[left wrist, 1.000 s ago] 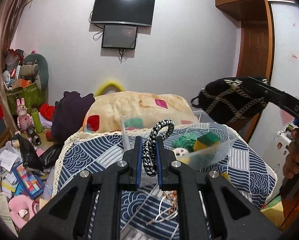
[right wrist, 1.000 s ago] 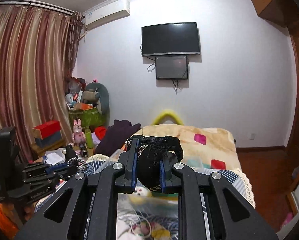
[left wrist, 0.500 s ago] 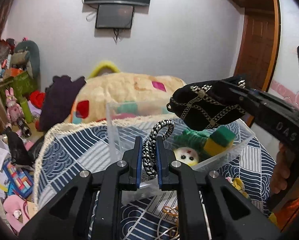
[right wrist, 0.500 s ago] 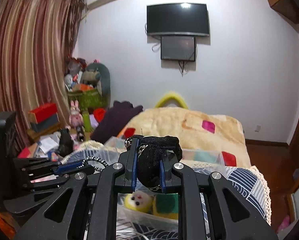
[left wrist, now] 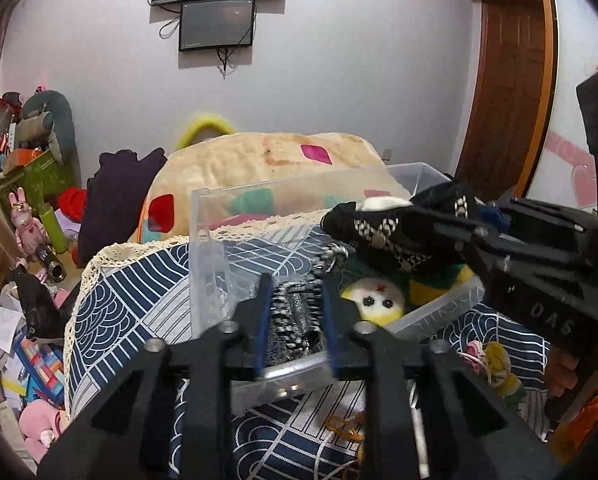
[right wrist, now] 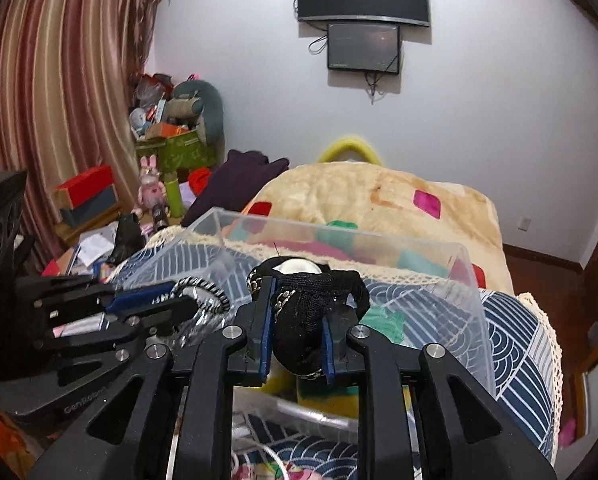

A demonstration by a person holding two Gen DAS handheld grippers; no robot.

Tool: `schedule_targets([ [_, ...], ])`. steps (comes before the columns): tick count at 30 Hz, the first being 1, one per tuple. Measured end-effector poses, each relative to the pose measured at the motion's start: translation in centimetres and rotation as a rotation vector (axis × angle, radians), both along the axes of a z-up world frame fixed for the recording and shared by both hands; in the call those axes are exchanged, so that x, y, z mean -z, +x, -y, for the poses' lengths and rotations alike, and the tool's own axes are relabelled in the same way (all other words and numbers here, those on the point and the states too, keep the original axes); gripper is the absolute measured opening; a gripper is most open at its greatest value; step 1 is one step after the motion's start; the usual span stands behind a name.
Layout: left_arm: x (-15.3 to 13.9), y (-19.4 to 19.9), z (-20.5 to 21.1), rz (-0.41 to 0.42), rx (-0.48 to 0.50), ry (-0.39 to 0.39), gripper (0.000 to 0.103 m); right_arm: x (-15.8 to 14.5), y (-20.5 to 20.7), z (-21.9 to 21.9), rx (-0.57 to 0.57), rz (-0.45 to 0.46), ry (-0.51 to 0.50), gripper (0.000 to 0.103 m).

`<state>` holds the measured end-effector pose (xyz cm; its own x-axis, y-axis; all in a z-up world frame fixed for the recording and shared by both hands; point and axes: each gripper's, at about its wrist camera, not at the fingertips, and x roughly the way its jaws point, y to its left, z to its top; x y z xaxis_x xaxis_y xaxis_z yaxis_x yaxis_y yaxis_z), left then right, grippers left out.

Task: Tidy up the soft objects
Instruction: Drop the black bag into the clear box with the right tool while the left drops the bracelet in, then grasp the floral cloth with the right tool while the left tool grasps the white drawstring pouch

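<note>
A clear plastic bin (left wrist: 203, 216) (right wrist: 471, 280) stands on the blue patterned bedspread. My left gripper (left wrist: 293, 300) (right wrist: 171, 304) has its jaws wider apart than before, over the bin's left part, with a black-and-white braided band (left wrist: 295, 312) (right wrist: 203, 292) blurred between them. My right gripper (right wrist: 297, 320) (left wrist: 415, 224) is shut on a black knitted pouch with a chain (right wrist: 307, 312) (left wrist: 383, 236) above the bin's middle. A yellow-white plush face (left wrist: 373, 300) and green-yellow soft things (left wrist: 423, 292) lie inside the bin.
Small trinkets and cords (left wrist: 495, 364) lie on the bedspread (left wrist: 131, 288) beside the bin. A beige blanket (left wrist: 267, 160) is heaped behind it. Toys, boxes and papers (left wrist: 23, 320) clutter the floor at left. A wooden door (left wrist: 507, 80) is at right.
Both grippers moved forward and down over the bin. The left jaws have spread and the braided band has dropped lower between them. The right gripper still grips the pouch.
</note>
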<state>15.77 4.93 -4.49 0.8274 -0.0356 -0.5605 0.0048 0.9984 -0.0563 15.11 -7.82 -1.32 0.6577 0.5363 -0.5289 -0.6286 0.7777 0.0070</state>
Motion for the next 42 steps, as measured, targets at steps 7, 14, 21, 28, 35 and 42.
schedule_targets([
  [7, -0.7, -1.3, 0.2, 0.021, -0.001, 0.021, 0.047, 0.4, -0.3, 0.4, -0.004, -0.031, -0.03, 0.032],
  [14, -1.8, -2.6, 0.3, 0.05, -0.013, 0.046, 0.063, 0.1, -1.2, 1.8, 0.013, -0.023, -0.019, 0.054],
  [21, -3.2, -4.7, 0.4, 0.084, -0.022, 0.033, 0.08, -0.9, -2.1, 3.9, 0.038, -0.007, 0.015, 0.061],
  [28, -3.7, -7.6, 1.6, 0.121, -0.018, 0.057, 0.101, -2.3, -3.9, 6.0, 0.062, 0.045, 0.069, 0.074],
  [35, -2.0, -9.2, 4.2, 0.075, 0.046, 0.046, 0.102, -1.2, -5.3, 7.1, 0.073, 0.042, 0.053, 0.076],
  [42, 0.8, -9.3, 6.8, 0.005, 0.111, 0.045, 0.102, 1.5, -5.9, 7.9, 0.076, -0.029, 0.034, 0.076],
])
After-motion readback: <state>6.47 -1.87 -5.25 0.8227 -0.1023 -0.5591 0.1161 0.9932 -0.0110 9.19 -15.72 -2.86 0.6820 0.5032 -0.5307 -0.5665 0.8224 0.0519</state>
